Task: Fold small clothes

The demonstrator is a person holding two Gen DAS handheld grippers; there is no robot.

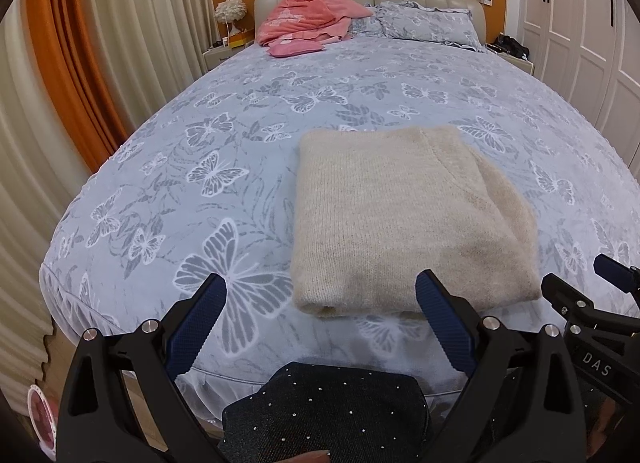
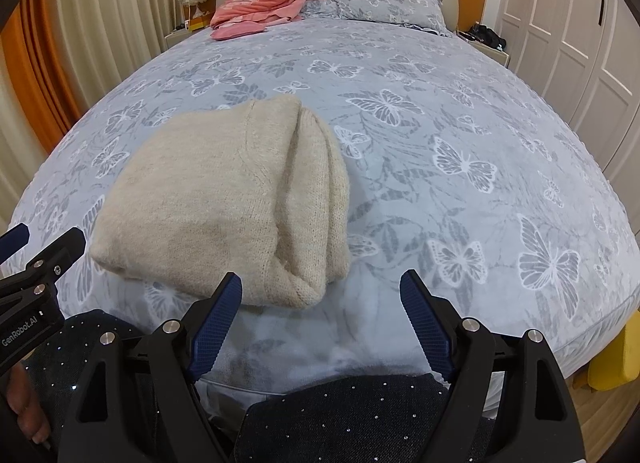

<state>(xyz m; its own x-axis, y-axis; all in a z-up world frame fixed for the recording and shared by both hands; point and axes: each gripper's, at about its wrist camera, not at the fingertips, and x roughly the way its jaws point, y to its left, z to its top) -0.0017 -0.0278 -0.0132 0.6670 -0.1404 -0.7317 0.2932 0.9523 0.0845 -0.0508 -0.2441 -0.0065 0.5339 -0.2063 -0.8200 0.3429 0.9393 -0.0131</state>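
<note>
A cream knitted sweater (image 1: 404, 219) lies folded into a thick rectangle on the bed, near its front edge; it also shows in the right wrist view (image 2: 224, 203). My left gripper (image 1: 320, 291) is open and empty, held just in front of the sweater's near left corner. My right gripper (image 2: 320, 291) is open and empty, in front of the sweater's near right corner, apart from it. The right gripper's tip (image 1: 612, 271) shows at the right edge of the left wrist view. The left gripper's tip (image 2: 40, 247) shows at the left edge of the right wrist view.
The bed has a grey-blue butterfly bedspread (image 1: 224, 151) and pillows (image 1: 424, 21) at the headboard. A pink garment (image 1: 308, 17) lies at the far left of the bed. Curtains (image 1: 52, 123) hang on the left, white wardrobe doors (image 1: 580, 31) stand on the right. The person's dark studded trousers (image 1: 328, 411) are at the bottom.
</note>
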